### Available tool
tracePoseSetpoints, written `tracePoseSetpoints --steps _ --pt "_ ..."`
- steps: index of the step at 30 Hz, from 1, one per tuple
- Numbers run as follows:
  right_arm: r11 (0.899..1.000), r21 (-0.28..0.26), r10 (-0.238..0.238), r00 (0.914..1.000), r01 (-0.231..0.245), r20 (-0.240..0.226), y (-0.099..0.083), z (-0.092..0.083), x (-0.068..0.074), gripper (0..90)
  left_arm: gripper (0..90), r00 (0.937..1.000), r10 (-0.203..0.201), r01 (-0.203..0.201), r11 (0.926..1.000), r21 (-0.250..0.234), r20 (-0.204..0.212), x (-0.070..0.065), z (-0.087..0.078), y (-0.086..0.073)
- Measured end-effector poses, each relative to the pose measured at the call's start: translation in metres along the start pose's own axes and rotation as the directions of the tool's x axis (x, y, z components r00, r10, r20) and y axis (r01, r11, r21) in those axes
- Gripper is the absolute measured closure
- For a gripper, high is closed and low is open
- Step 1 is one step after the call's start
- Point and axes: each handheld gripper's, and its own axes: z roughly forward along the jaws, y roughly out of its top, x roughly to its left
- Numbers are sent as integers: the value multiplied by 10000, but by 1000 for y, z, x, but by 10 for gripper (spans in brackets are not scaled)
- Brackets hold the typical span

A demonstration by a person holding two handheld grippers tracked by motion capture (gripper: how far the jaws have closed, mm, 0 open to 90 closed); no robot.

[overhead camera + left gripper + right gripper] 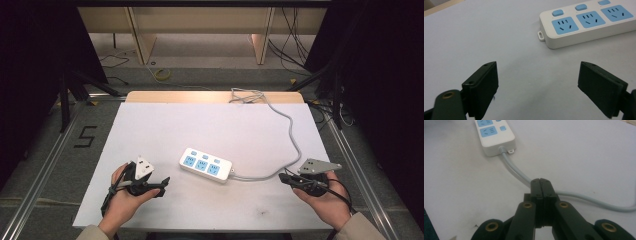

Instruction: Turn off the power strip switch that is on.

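1. Ahead of the left gripper (159, 183) and a little to its right lies the power strip (206, 165), flat on the white table (150, 125), sockets up. In the left gripper view its near end (554, 37) sits beyond the fingertips, apart from both pads, nothing between them.
2. Left fingers (484, 87): spread wide, holding nothing, resting low over bare tabletop.
3. Right gripper (286, 179): jaws pressed together, empty. In the right gripper view the closed tips (540, 185) stand just above the grey cable (516, 171); whether they touch it cannot be told.
4. Long axis of the strip: runs across the table between the two hands, slightly slanted. The plain end points toward the left fingers, the cable end (503, 150) toward the right ones.
5. Nearness: from the high view the left gripper is nearer the strip body; the right one is nearer the cable.
6. Judgement: a grasp of the body would fall to the left hand, moving forward and rightward, with its opening turned across the strip's short width, not along its length.
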Motion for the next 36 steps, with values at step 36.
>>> tracePoseSetpoints --steps 36 --pt "9991 408 -88 9960 125 -888 40 26 9 900 162 9999 60 -61 10000 23 103 -2 2 1"
